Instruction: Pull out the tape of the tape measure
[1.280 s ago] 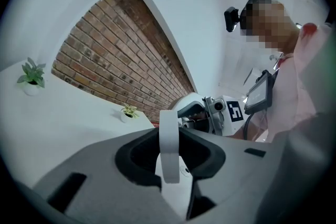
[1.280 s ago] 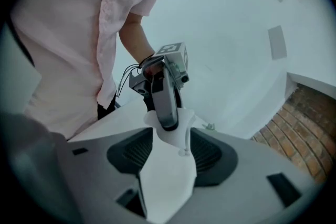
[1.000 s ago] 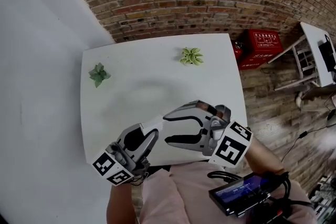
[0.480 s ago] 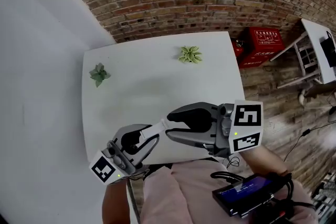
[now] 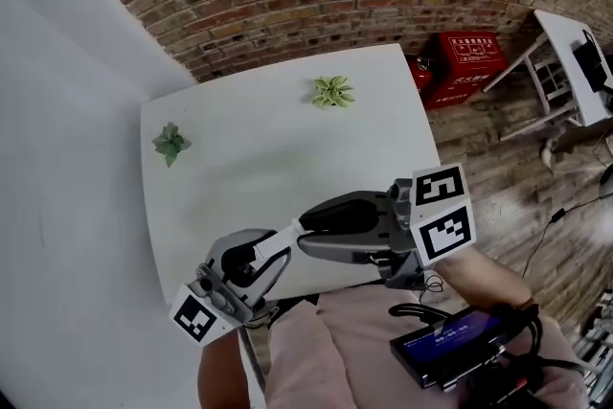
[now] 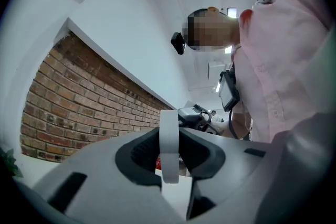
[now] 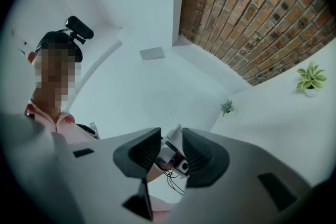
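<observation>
My left gripper [image 5: 268, 256] hangs over the near edge of the white table [image 5: 287, 139], shut on a white tape measure [image 5: 276, 242]. In the left gripper view the tape measure [image 6: 169, 144] stands edge-on, pinched between the two pads. My right gripper [image 5: 305, 235] points left at it, its tips at the white end that sticks out of the left jaws. Its jaws have just been closing. In the right gripper view a gap still shows between the pads, with the white end [image 7: 175, 134] at their tips.
Two small potted plants stand on the table, a pale green plant [image 5: 332, 92] at the back and a dark green plant [image 5: 170, 144] at the left. A red crate [image 5: 469, 62] sits on the floor at the right, by a white desk [image 5: 565, 53]. A screen device [image 5: 460, 345] hangs at the person's waist.
The right gripper has rolled, so its marker cube now faces up, and its jaws have narrowed toward the white end. The left gripper has rolled too, still holding the tape measure.
</observation>
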{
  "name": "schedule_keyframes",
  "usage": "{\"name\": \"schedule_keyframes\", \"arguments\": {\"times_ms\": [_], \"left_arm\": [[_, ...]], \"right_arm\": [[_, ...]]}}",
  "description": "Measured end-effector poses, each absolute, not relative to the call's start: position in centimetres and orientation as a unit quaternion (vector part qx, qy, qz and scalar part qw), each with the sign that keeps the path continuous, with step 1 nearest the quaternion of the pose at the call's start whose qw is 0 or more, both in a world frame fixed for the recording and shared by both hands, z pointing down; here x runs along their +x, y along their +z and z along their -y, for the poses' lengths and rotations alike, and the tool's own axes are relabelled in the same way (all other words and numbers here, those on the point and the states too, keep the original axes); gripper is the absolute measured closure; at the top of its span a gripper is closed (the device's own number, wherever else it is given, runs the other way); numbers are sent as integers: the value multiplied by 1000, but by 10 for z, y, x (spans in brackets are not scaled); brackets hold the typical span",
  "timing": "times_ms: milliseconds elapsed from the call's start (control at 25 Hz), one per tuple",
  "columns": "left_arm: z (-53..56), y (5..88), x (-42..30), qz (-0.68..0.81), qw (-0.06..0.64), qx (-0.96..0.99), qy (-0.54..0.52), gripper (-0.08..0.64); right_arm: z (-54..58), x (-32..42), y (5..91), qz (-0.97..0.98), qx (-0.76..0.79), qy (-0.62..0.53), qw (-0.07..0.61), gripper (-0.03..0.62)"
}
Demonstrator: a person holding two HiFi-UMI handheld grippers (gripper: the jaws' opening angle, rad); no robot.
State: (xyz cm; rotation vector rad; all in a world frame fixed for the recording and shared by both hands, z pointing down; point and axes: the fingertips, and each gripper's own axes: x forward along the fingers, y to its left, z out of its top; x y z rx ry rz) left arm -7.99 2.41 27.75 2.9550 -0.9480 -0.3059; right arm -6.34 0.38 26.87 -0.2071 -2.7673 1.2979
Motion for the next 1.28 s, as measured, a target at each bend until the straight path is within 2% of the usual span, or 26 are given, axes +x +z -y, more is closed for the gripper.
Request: {"name": "schedule_keyframes", "arguments": {"times_ms": [160,320,640,1280], "left_arm": [[-27,281,-72,290,-11,955,-65,459],[-27,282,-73,291,-17,955,-58,459],[-26,283,-73,295,-17,954,-52,459],[-26,278,-74,304,-17,950,-64,459]], "right_arm": [[-5,-65,272,893,-72,442,46,460],[-4,-65,275,882,-68,463,47,508],[-2,-62,275,867,-71,491,45,537],[2,-57,267,860,-63,506,25,560]]}}
